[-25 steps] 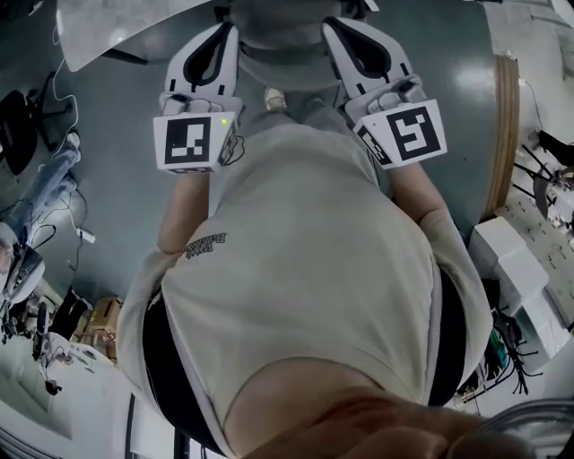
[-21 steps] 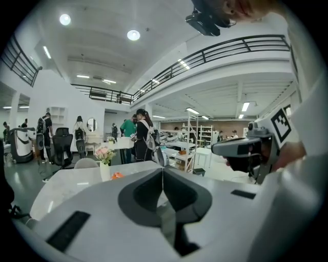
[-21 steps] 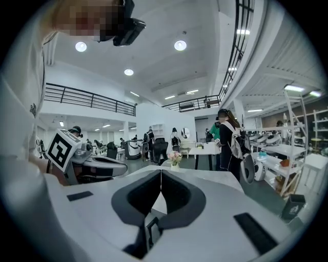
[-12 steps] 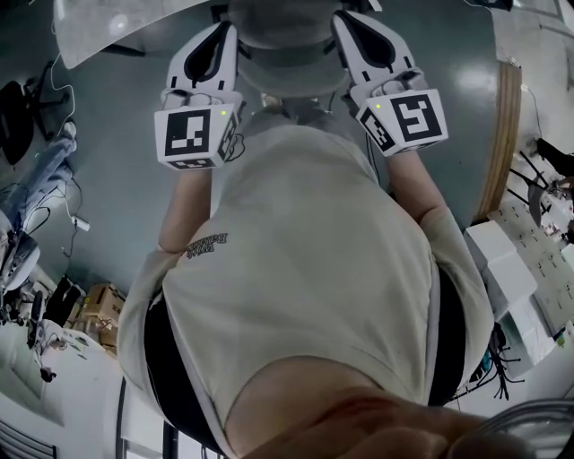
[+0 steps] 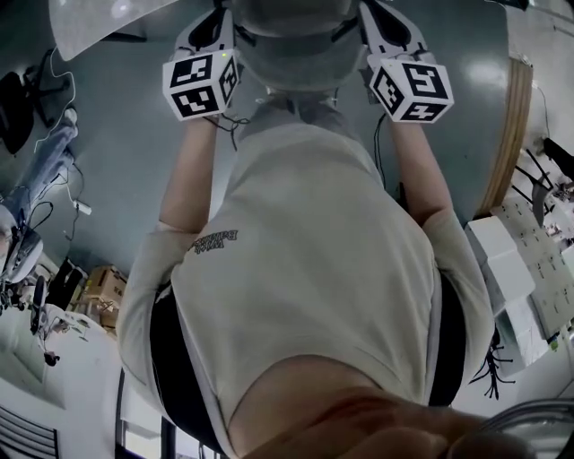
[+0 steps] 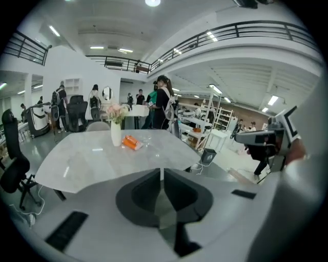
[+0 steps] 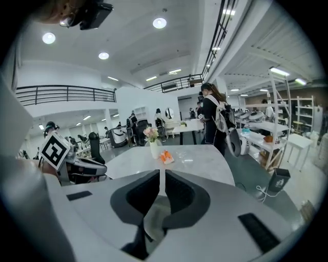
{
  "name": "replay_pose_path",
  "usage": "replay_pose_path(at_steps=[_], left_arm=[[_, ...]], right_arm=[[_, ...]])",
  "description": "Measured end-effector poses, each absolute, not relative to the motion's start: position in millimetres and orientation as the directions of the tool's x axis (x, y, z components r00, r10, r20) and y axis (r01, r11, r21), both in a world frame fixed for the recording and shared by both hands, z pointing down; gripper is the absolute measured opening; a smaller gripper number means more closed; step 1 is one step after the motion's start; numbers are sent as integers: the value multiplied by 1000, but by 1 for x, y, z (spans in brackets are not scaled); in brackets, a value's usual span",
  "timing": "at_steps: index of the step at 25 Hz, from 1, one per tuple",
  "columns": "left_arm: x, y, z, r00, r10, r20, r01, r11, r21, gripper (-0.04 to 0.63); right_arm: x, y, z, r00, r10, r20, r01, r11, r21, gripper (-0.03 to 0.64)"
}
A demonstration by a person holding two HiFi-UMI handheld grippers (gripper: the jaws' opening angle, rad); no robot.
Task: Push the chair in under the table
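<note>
Reading left tongs (image 6: 161, 173) as fully closed: pads together, nothing between them. Right tongs (image 7: 160, 176) same, closed tight and empty.

Head view: chair (image 5: 291, 49) is at top centre, its grey rounded back straight ahead of the person's beige shirt (image 5: 305, 269). One set of tongs flanks it on each side, marker cubes (image 5: 202, 82) facing the camera. No view shows whether either set touches the chair.

Pale counter (image 5: 94, 27) shows a corner at upper left in the head view, near the chair. How far the seat sits under it isn't visible.

Both gripper views look across the counter top. White vase (image 6: 116, 134) with pink flowers (image 6: 117, 111) stands on it, orange packet (image 6: 131, 143) lying just beside the vase. Left gripper view catches the right tongs at far right. Right gripper view catches the left tongs at far left, cube showing.

Background: people (image 6: 163, 102) standing beyond the counter, black office chair (image 6: 13, 169) at left, dark grey floor (image 5: 117, 179).
</note>
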State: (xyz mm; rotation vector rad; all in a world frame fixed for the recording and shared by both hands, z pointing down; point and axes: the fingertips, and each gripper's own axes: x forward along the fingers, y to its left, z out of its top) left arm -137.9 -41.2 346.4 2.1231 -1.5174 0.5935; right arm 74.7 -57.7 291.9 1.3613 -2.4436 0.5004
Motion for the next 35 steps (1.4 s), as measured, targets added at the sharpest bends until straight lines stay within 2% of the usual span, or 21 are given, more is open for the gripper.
replay_pose_path(at_steps=[3,5,7,10,16,19,25,35], left_arm=[[-149,-48,389,275,-715,642,-961,-235,149,12],[-158,-53,420,265,-686,678,-964,-205,170,17],[-163,-56,448,261,-647,716,-965,-186,184,68],[-167,-56,490,262,-578,773,-965,-170,200,109],[-179,-54,575,188,-490,851,-982,-105,157,126],[-184,-47,613,183,-428,885,-983,-96,157,152],[-190,-30,669,188,-327,926,-982,-61,178,163],[-207,-14,699,105,-292,951,-993,-88,83,166]], right_arm=[[91,-69,331,-465,-733,496,-881,437,-181,120],[99,-78,362,-438,-709,553,-894,410,-181,138],[111,-85,392,-410,-682,605,-905,389,-175,167],[129,-89,435,-367,-645,671,-921,355,-163,178],[164,-86,518,-302,-557,774,-942,297,-154,198],[176,-79,555,-270,-512,815,-949,285,-135,206],[206,-70,628,-199,-420,886,-963,250,-98,213],[220,-49,706,-150,-281,948,-979,178,-102,242]])
